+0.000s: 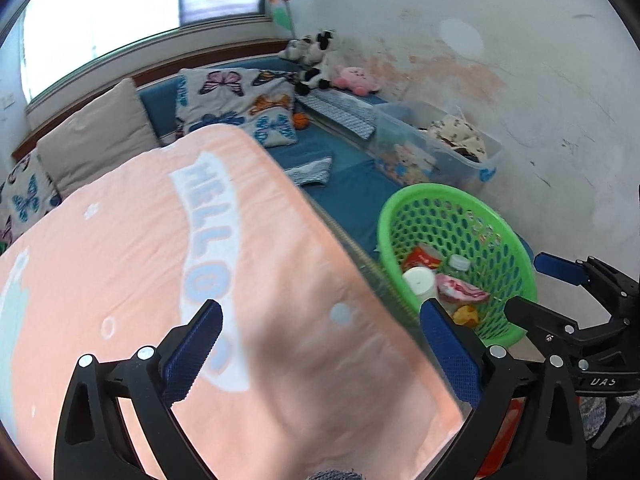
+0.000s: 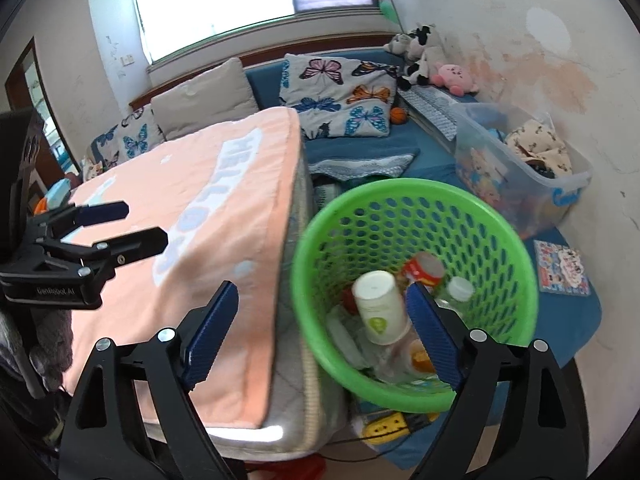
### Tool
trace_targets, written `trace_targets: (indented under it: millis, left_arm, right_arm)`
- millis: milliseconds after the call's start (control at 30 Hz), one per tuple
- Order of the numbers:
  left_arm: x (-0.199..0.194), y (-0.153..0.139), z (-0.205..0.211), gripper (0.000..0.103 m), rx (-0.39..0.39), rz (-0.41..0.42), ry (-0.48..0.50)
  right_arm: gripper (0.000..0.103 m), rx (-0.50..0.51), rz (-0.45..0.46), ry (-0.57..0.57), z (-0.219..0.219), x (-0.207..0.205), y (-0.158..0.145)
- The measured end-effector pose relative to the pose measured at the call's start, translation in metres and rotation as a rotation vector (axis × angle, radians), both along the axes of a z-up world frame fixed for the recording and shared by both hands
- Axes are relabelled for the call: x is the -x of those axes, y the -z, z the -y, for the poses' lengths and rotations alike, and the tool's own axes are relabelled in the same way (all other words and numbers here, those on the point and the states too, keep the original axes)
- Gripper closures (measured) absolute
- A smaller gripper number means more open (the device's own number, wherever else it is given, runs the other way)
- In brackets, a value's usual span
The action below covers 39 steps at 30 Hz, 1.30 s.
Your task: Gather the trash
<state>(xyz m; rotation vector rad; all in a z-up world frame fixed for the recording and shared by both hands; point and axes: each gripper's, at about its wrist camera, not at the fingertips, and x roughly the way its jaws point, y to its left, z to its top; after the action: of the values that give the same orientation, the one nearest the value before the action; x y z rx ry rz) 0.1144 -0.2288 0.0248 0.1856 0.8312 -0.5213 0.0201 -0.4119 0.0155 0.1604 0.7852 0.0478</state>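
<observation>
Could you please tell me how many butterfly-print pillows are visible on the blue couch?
2. One large butterfly pillow leans against the couch back near the stuffed toys; a smaller butterfly pillow sits at the far left beside the beige cushion. Others may be hidden behind the peach blanket.

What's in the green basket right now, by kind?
In the green basket, as far as the right wrist view shows:
Paper cup, white: 1
Clear plastic bottle, white cap: 1
Red and yellow snack container: 1
Yellow-orange item near the bottom: 1
Total: 4 told apart; crumpled clear wrapping under them can't be counted.
</observation>
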Motion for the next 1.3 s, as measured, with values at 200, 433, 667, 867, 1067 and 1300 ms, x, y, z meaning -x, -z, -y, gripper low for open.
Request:
trace_targets:
  millis: [200, 433, 667, 867, 1067, 1300]
  left_arm:
    - [0.008, 0.001, -0.038, 0.007, 0.004, 0.006, -0.086]
    - [0.014, -0.002, -0.08, 0.007, 0.028, 0.015, -0.189]
    - [0.023, -0.002, -0.117, 0.007, 0.043, 0.027, -0.286]
    - [0.029, -0.001, -0.138, 0.007, 0.044, 0.037, -0.354]
    - [0.035, 0.001, -0.151, 0.007, 0.046, 0.043, -0.39]
    - [0.037, 0.006, -0.156, 0.007, 0.039, 0.039, -0.412]
  right_arm:
    - [0.014, -0.02, -0.01, -0.022, -0.025, -0.009, 0.002]
    - [0.012, 0.036, -0.018, -0.056, -0.062, -0.014, 0.004]
    - [0.01, 0.056, -0.005, -0.092, -0.088, -0.015, 0.004]
    - [0.009, 0.053, -0.003, -0.112, -0.1, -0.02, 0.004]
    - [0.008, 0.043, 0.009, -0.113, -0.104, -0.02, 0.002]
    - [0.008, 0.036, 0.009, -0.115, -0.106, -0.021, 0.001]
